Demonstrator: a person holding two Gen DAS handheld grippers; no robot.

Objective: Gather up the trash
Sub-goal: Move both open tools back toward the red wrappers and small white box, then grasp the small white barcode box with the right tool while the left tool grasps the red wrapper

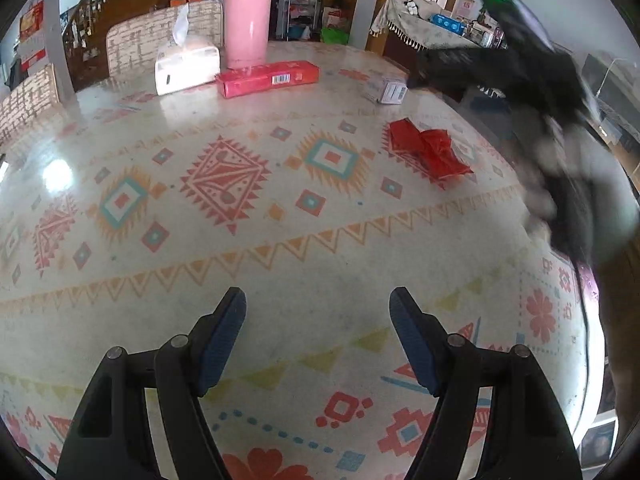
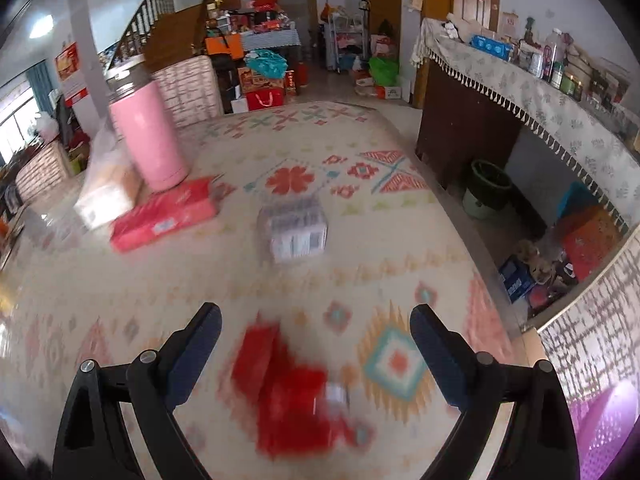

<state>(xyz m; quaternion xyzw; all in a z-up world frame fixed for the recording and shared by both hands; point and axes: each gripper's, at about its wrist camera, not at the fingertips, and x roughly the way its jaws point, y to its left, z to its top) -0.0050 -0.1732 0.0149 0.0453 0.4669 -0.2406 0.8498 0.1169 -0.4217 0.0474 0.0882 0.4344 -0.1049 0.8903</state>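
Beside the one pink flask (image 1: 246, 20): one tissue pack (image 1: 187, 66), one long red box (image 1: 267, 78), one small white box (image 1: 387, 90), one crumpled red wrapper (image 1: 428, 152).

Left gripper (image 1: 318, 344) angled down, jaws apart, empty. Right gripper (image 2: 316, 354) angled down, jaws apart, empty.

Your right-wrist view is motion-smeared: the red wrapper (image 2: 288, 392) between your fingers is a blur, its shape unreadable, and the print on the small white box (image 2: 298, 229) can't be read. In your left-wrist view the right gripper (image 1: 412, 80) is blurred, its jaw state unclear.
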